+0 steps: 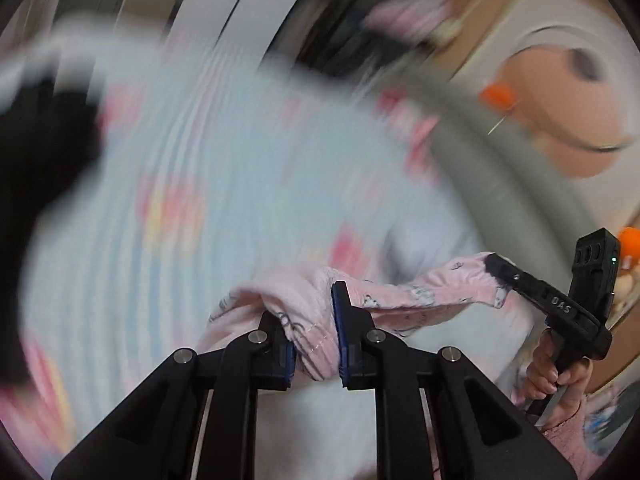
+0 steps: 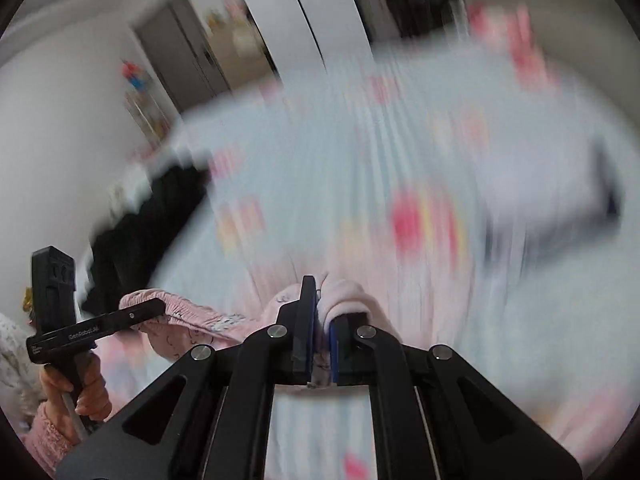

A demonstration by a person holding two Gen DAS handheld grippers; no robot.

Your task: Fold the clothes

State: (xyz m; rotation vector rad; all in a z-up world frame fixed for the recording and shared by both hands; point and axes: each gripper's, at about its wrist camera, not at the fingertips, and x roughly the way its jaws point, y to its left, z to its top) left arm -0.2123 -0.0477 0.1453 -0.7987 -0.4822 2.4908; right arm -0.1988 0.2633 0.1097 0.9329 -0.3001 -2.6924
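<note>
A pink printed garment (image 1: 316, 320) is stretched between both grippers above the bed. My left gripper (image 1: 314, 340) is shut on a bunched fold of it, the blue pads pressing the cloth. In the same view the right gripper (image 1: 494, 264) holds the garment's other end at the right, with a hand on its handle. In the right wrist view my right gripper (image 2: 322, 332) is shut on a pink fold (image 2: 344, 296). The left gripper (image 2: 158, 306) shows there at the left, clamped on the garment's edge (image 2: 192, 316). Both views are blurred by motion.
A pale blue striped bedsheet (image 1: 208, 184) with pink and yellow patches lies under the garment. A dark cloth (image 2: 132, 236) lies at the bed's left side. A white and grey folded item (image 2: 552, 196) lies on the sheet at the right. Walls and a door (image 2: 180, 48) stand behind.
</note>
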